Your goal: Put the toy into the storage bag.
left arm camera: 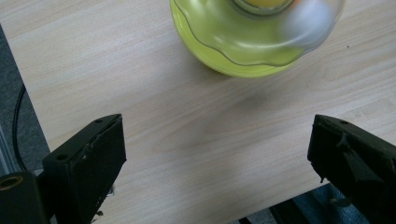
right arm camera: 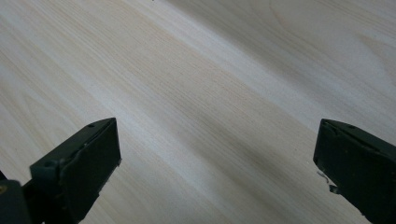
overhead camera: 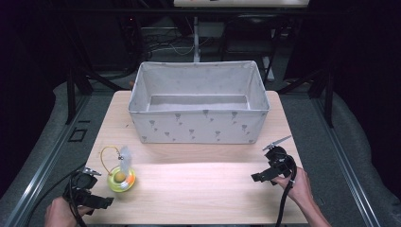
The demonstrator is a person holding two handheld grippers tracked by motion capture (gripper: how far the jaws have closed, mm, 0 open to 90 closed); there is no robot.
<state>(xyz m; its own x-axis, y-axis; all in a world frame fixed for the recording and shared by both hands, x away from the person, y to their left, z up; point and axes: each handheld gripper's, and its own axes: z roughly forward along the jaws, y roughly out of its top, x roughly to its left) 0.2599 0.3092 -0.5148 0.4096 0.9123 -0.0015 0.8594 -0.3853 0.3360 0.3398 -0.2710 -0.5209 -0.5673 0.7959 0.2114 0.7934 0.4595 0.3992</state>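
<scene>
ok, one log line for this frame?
left tongs: open, short of yellow-green toy | right tongs: open, over bare table | fabric bin: empty

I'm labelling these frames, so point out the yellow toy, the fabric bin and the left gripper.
Yellow toy (overhead camera: pixel 121 179): high view, on its round yellow-green base.
Fabric bin (overhead camera: pixel 198 126): high view, on its front wall.
Left gripper (left arm camera: pixel 217 154): left gripper view, midway between its open jaws.

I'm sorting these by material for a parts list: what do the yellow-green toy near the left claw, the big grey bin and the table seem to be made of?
The yellow-green toy looks like glossy, translucent plastic: light shines through its rounded shell. The grey bin seems to be soft printed fabric, with slightly sagging walls. The table shows pale wood grain with a matte finish; solid wood or laminate, I cannot tell.
</scene>
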